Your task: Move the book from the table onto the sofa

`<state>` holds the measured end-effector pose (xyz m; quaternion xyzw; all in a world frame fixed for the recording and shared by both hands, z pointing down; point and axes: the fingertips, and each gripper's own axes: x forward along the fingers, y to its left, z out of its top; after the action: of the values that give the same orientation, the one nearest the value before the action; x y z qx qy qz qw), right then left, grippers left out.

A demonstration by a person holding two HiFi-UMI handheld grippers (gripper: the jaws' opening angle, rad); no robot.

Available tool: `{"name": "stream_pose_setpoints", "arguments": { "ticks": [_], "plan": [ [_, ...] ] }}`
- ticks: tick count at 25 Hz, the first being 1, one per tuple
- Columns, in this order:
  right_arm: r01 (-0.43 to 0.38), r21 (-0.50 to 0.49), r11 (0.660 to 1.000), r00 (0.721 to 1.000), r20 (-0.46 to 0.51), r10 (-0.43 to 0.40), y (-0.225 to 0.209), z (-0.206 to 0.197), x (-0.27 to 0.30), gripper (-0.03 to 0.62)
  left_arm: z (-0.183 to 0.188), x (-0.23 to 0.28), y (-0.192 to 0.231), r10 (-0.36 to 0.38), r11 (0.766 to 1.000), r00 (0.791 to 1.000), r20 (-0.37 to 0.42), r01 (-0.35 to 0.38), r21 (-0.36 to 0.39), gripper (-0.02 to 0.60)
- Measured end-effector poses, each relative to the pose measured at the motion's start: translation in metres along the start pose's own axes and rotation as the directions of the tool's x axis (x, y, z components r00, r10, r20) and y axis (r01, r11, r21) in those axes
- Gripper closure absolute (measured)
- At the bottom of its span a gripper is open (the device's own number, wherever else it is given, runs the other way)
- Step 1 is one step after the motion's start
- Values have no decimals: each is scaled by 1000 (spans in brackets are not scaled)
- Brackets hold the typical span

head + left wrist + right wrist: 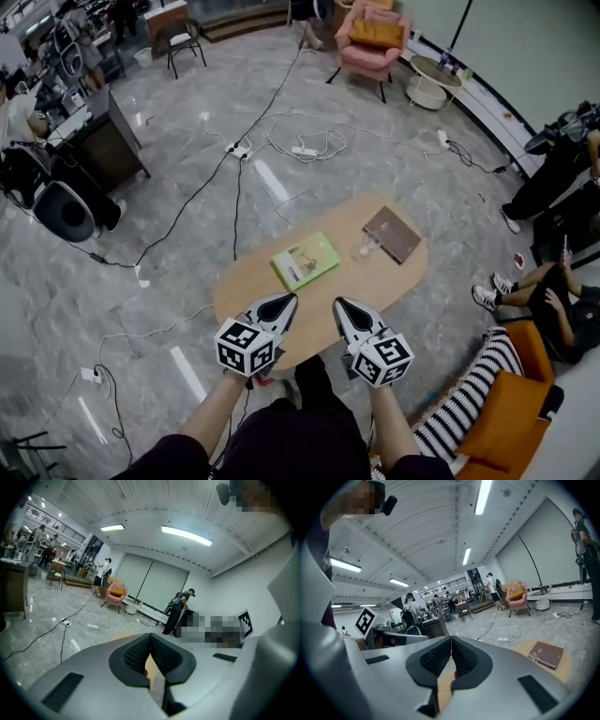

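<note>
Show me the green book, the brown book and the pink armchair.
green book [306, 260], head view, middle of its cover.
brown book [393, 233], head view, middle of its cover.
pink armchair [367, 56], head view, front of its seat.

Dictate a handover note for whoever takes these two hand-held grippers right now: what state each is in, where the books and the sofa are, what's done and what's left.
Left hand-held gripper: shut, empty, at the near edge of the table.
Right hand-held gripper: shut, empty, beside the left one.
Green book: flat, mid-table.
Brown book: flat, towards the table's far right end, with a glass between the two books.
Orange sofa: lower right in the head view, apart from the table.
Done: nothing; both books are on the table.
Left: confirm which book is meant, open the jaws, grasp it, carry it to the sofa and release.
</note>
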<state>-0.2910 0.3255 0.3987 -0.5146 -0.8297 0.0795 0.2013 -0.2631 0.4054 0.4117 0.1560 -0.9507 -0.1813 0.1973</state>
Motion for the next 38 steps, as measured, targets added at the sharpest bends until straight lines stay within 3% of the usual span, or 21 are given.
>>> {"name": "stream_pose_setpoints", "arguments": {
  "ticks": [11,22,29,38],
  "plan": [
    [-64,59,996,994,-81,68,-100,9,72,569,17,94,58,88,994,995,-55,-91,-57,568],
    [-58,121,991,983,-168,78,-192,-32,138,569,-7,169,123,138,986,984,-111,-147,-82,566],
    [-37,129,991,979,-192,61,-208,-82,169,569,-55,174,170,153,978,979,-137,-170,-124,566],
    [-35,123,992,965,-255,66,-221,-120,198,569,-86,173,213,199,958,968,-150,-225,-180,566]
  ]
}}
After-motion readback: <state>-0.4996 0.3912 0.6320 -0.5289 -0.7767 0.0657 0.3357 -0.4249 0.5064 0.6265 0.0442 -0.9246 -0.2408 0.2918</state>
